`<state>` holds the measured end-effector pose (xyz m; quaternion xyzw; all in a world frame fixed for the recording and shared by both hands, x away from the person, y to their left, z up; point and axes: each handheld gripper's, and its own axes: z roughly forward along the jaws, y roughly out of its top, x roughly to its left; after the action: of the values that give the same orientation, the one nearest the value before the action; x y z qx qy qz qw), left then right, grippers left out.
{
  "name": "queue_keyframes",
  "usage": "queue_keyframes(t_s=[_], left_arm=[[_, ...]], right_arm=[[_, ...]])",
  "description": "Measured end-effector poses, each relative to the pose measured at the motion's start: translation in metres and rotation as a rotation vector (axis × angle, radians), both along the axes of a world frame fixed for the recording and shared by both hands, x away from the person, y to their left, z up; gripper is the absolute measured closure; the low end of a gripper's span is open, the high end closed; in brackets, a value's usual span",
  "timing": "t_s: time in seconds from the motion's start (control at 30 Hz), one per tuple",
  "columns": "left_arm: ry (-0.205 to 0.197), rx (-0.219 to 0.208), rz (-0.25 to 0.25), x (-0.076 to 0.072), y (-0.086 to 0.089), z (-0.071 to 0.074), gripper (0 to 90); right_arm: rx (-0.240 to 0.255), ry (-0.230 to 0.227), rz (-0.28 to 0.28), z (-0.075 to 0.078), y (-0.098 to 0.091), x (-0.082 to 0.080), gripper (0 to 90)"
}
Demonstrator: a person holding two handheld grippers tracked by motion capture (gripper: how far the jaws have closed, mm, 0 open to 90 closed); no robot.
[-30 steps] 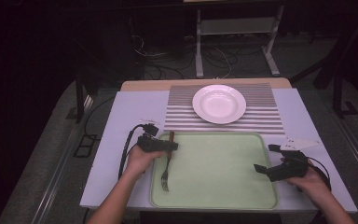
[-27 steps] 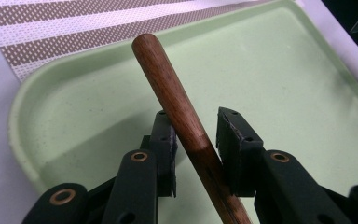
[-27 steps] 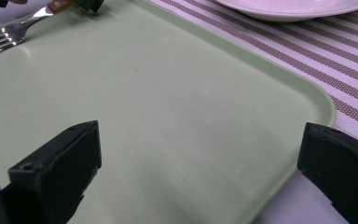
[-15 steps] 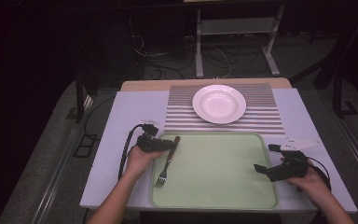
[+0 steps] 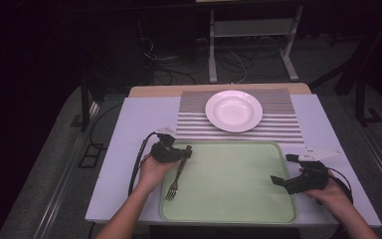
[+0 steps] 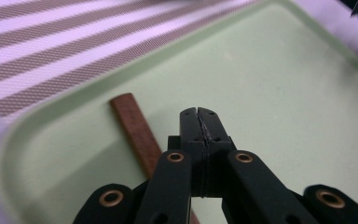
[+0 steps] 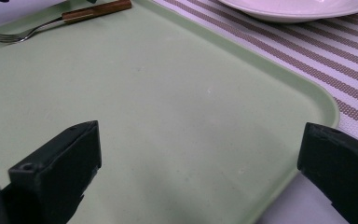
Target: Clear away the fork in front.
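At a table set for a meal, the left gripper (image 6: 199,113) has just closed: its black jaws meet tip to tip with nothing between them. The wooden-handled metal fork (image 5: 177,171) lies flat on the pale green plastic tray (image 5: 238,211), its brown handle just left of and below those shut jaws, apparently missed or let go rather than gripped. The right gripper (image 7: 200,154) hangs wide open and empty over the tray's opposite corner, the fork far ahead of its jaws. Beyond both, a round white plate (image 5: 234,110) waits empty on a striped brown-and-white placemat (image 5: 278,127). By the look of it, the fork's move is yet to be made. No brand, label or writing is legible.
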<state>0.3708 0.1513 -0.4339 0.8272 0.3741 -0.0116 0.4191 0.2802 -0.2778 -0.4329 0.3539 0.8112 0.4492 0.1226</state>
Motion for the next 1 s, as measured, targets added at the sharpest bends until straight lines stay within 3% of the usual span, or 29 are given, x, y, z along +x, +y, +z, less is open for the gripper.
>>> queue_keyframes(t_s=[0.37,1.0], left_arm=[[0.000,0.054,-0.015,0.003,-0.007,-0.011,89.4],[-0.002,0.078,0.054,0.009,0.016,-0.012,89.4]], right_arm=[[0.007,0.004,0.006,0.000,0.001,0.001,0.0],[-0.008,0.010,-0.006,-0.002,0.000,0.001,0.0]])
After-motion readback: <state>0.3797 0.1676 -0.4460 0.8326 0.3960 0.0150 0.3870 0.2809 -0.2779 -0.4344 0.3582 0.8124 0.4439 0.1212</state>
